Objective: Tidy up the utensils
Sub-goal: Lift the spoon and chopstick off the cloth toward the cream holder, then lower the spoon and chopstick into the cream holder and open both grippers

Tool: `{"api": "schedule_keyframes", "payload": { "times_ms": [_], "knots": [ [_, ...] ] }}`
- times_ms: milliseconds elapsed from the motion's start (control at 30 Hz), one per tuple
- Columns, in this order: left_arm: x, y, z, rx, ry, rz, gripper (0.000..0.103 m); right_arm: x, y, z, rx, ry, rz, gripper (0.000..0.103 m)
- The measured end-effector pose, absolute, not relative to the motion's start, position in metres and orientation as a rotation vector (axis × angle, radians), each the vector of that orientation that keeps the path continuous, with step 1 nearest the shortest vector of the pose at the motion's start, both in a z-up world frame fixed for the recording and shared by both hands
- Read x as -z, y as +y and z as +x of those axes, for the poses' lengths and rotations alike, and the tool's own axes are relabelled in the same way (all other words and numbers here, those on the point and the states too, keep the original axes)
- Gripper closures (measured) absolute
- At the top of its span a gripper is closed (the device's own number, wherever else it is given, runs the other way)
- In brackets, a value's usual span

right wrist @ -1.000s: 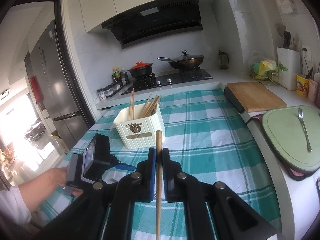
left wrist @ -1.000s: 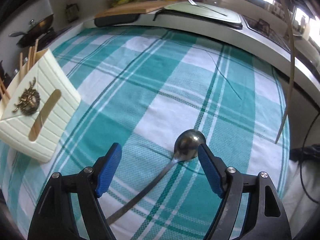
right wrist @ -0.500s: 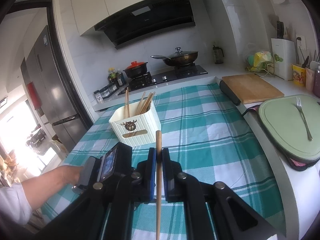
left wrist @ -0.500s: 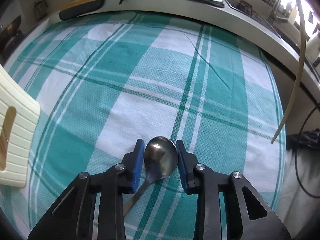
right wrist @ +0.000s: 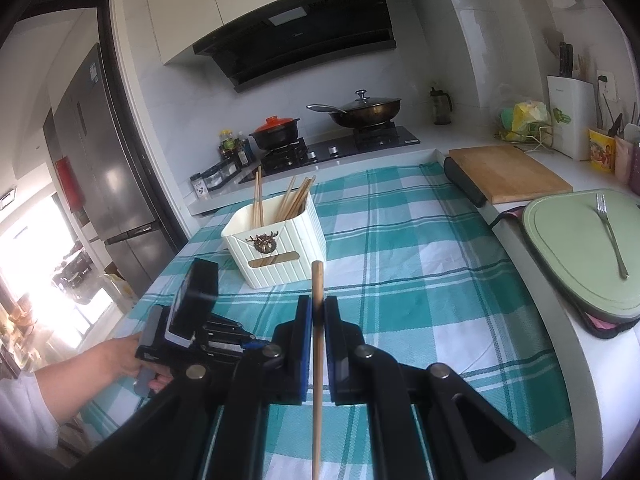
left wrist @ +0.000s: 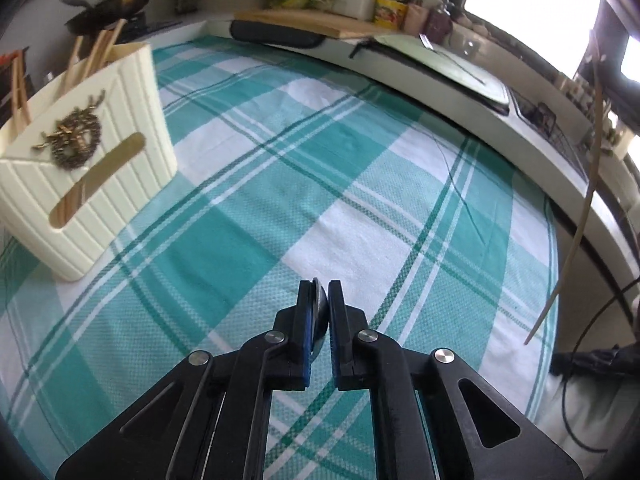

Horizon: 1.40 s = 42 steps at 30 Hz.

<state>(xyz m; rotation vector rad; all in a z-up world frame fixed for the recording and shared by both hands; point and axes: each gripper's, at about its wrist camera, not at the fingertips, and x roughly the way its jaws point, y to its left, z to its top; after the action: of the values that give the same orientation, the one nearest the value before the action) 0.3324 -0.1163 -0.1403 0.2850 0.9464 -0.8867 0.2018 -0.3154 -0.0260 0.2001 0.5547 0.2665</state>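
A metal spoon (left wrist: pixel 319 310) stands edge-on between the blue pads of my left gripper (left wrist: pixel 319 286), whose jaws are closing tight on its bowl above the teal checked cloth (left wrist: pixel 360 184); the handle is hidden beneath the gripper. A cream utensil holder (left wrist: pixel 100 168) with several chopsticks stands to the left, also seen as the holder (right wrist: pixel 280 236) in the right wrist view. My right gripper (right wrist: pixel 318 304) is shut on a wooden chopstick (right wrist: pixel 318 280) that points toward the holder. That chopstick (left wrist: pixel 588 184) shows at the right edge of the left wrist view.
A fork (right wrist: pixel 610 236) lies on a green board (right wrist: pixel 560 248) on the counter at right, beside a wooden cutting board (right wrist: pixel 508 172). A hand (right wrist: pixel 128 354) holds the left gripper's body at lower left. Stove, pots and fridge stand behind the table.
My left gripper closed on the spoon's bowl, lifted it off the cloth and rolled, so the spoon now stands edge-on and the holder is back in view. The right gripper kept still.
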Motion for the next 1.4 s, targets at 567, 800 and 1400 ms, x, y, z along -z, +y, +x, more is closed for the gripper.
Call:
{"api": "schedule_keyframes", "payload": {
  "times_ms": [567, 800, 1400],
  "knots": [
    [-0.006, 0.02, 0.316, 0.707, 0.678, -0.276, 0.098, -0.023, -0.249, 0.229, -0.381, 0.45, 0.097, 0.097],
    [-0.007, 0.039, 0.309, 0.661, 0.651, -0.301, 0.097, -0.035, -0.219, 0.228, -0.42, 0.432, 0.049, 0.097],
    [-0.028, 0.061, 0.314, 0.623, 0.634, -0.452, 0.1, -0.045, -0.213, 0.245, -0.424, 0.437, 0.034, 0.097]
  ]
}}
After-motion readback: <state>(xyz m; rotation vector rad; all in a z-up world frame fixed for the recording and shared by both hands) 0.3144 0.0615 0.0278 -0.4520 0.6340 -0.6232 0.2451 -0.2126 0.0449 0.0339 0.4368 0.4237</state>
